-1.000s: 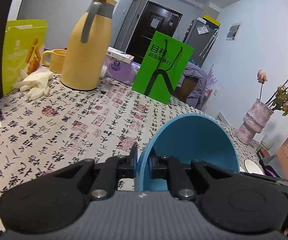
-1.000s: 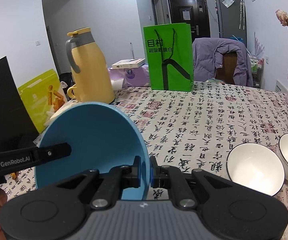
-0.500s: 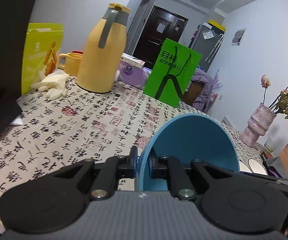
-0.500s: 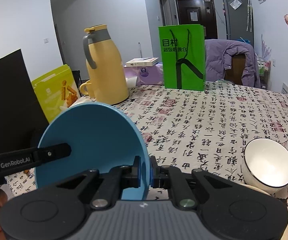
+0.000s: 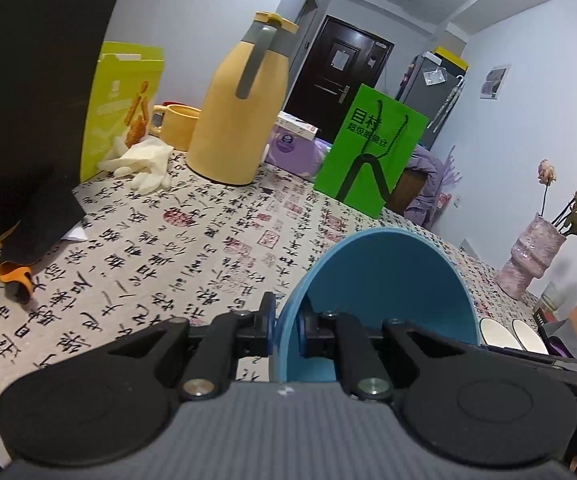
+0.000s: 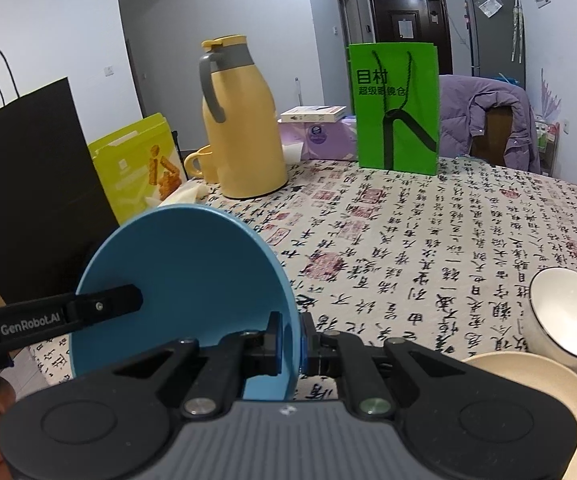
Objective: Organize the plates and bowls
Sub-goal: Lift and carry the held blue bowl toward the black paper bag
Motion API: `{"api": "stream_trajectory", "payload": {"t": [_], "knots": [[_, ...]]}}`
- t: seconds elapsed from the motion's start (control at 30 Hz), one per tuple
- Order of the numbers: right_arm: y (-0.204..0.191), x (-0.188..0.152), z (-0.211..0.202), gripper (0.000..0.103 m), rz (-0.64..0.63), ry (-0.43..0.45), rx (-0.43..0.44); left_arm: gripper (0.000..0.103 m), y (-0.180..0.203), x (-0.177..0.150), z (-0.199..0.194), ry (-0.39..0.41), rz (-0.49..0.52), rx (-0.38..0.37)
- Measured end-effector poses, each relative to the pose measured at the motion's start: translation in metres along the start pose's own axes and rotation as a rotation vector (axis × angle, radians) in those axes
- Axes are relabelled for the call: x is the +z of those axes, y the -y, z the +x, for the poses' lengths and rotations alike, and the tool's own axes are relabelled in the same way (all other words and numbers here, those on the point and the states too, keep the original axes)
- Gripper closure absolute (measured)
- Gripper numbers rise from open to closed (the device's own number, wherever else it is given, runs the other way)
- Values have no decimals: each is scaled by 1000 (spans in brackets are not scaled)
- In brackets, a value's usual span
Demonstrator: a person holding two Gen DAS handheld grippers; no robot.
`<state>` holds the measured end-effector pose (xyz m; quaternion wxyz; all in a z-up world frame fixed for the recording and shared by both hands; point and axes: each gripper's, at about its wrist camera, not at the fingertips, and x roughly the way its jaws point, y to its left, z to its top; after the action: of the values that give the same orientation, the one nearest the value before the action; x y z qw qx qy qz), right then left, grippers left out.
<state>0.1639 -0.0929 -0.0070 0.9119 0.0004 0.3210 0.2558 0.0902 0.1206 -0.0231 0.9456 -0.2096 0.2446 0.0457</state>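
A blue bowl point(image 5: 384, 292) is held above the table on its side. My left gripper point(image 5: 286, 330) is shut on one part of its rim. My right gripper point(image 6: 290, 340) is shut on the opposite rim of the same blue bowl point(image 6: 184, 276); the left gripper's finger point(image 6: 68, 312) shows on the bowl's far side. A white bowl point(image 6: 568, 316) leans on the rim of a cream plate point(image 6: 536, 392) at the lower right of the right wrist view. Two white bowls point(image 5: 514, 330) show far right in the left wrist view.
On the calligraphy tablecloth point(image 6: 428, 232) stand a yellow thermos point(image 6: 240, 120), a yellow mug point(image 5: 176, 126), a green paper bag point(image 6: 394, 106), a black bag point(image 6: 28, 184), a lime snack bag point(image 5: 122, 100), white gloves point(image 5: 144, 162) and a pink vase point(image 5: 532, 260).
Both grippers have carried the blue bowl to the left and back toward the table's near edge. The black bag now looms larger and the cream plate has come into the right wrist view.
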Motion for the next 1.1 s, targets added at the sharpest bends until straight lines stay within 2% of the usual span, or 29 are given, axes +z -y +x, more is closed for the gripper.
{"api": "stream_trajectory", "payload": {"t": [0.53, 0.87, 1.1], "knots": [[-23, -2, 34, 95, 5, -62, 49, 92, -36, 1, 2, -23, -45, 52], [-25, -2, 57, 95, 77, -174, 114, 92, -51, 3, -1, -49, -74, 95], [-26, -6, 73, 95, 89, -205, 106, 92, -60, 2, 12, -90, -101, 111]]}}
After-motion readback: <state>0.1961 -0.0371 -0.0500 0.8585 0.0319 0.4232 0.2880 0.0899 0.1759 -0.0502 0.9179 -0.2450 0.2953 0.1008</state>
